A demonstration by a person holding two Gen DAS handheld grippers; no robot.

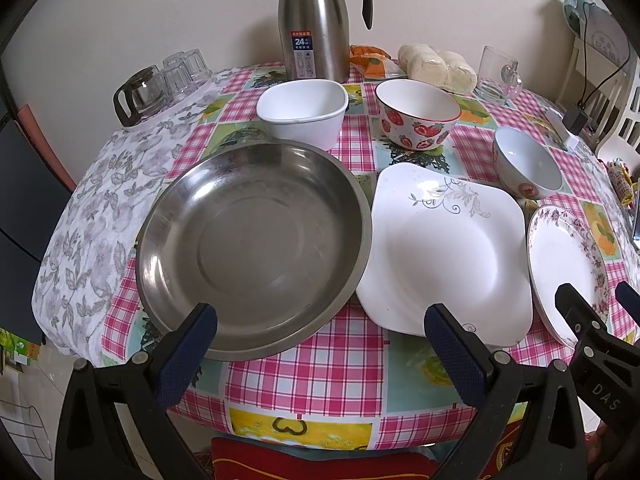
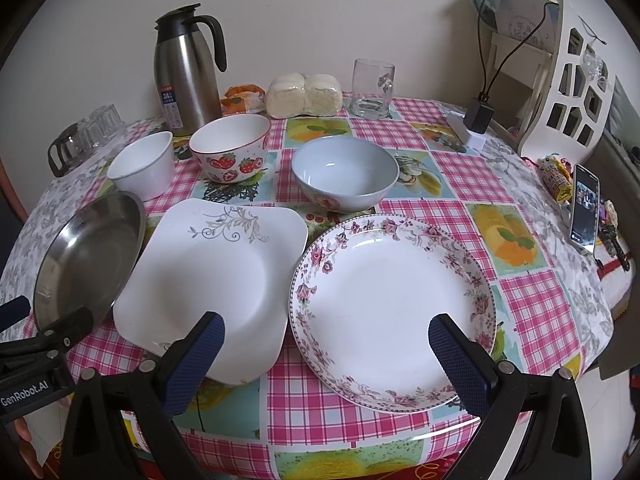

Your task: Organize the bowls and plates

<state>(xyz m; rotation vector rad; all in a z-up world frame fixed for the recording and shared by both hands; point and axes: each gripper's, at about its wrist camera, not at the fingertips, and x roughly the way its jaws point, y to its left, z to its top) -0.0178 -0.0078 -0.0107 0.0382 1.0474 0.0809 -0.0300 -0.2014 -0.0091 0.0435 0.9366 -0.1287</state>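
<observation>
We hover both grippers, left gripper [image 1: 320, 332] and right gripper [image 2: 326, 340], spread wide and empty; nothing is stacked yet, so next we likely grasp the floral plate [image 2: 394, 300] by its rim.

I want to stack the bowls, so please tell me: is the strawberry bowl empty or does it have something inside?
Empty. The strawberry bowl stands upright, and its white inside shows bare in both views.
</observation>
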